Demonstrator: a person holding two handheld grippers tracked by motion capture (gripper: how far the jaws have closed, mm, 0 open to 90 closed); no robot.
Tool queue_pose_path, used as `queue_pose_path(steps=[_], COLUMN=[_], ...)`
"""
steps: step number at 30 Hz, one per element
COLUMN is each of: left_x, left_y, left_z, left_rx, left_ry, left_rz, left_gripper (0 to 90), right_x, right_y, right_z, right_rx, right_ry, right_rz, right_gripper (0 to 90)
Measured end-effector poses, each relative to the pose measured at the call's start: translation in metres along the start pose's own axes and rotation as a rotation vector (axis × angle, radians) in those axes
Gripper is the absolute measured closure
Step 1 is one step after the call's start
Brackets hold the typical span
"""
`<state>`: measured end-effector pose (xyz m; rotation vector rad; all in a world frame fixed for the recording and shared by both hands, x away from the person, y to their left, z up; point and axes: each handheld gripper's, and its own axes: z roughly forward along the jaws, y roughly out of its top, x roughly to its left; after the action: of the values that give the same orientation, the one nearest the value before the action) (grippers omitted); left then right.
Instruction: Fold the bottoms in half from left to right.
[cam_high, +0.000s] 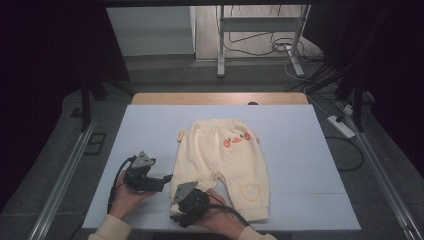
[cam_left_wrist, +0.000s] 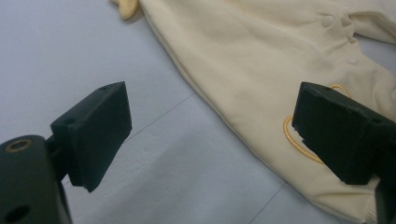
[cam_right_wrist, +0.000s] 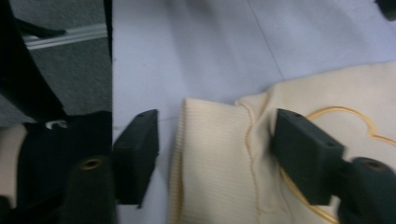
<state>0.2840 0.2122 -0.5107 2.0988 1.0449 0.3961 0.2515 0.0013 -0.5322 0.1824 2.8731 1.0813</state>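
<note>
Two grippers are in my hands, and one pair of cream baby trousers (cam_high: 224, 162) lies flat on the pale blue mat (cam_high: 300, 150), waistband away from me and cuffs toward me.

Left of the trousers, my left gripper (cam_high: 169, 177) rests on the mat just beside the left leg's outer edge. In the left gripper view its jaws stand wide apart with nothing between them but bare mat and the trouser edge; it has hold of nothing.

At the trousers' left leg, my right gripper (cam_right_wrist: 215, 144) straddles the ribbed cuff (cam_right_wrist: 210, 163). In the right gripper view one pad sits just off the cuff's outer edge on the mat, the other on the fabric beside the embroidered heart outline (cam_right_wrist: 345, 121). The jaws are partly apart with the cuff between them; I judge the pads are not yet pinching it.

I judge the trousers to be light, soft and limp: they will drape and fold wherever I lift, and a thin pinch may take only the top layer. The ribbed cuff is the thickest, grippiest spot, so I would take both layers there, and the matching edge higher up with the left gripper.

I see no containers on the mat.
</note>
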Motion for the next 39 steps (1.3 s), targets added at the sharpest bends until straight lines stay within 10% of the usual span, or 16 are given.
queue_pose_path(steps=[9, 39], left_x=[0.000, 0.016], left_y=[0.002, 0.046], left_z=[0.002, 0.046], left_rx=[0.002, 0.060], left_ry=[0.006, -0.029], left_rz=[0.013, -0.010], left_gripper=[11.9, 14.2], right_x=[-0.006, -0.013], right_y=[-0.003, -0.003], right_z=[-0.014, -0.022], right_rx=[-0.005, -0.037], right_ry=[-0.049, -0.002], right_rz=[-0.031, -0.005], right_gripper=[76.2, 77.3])
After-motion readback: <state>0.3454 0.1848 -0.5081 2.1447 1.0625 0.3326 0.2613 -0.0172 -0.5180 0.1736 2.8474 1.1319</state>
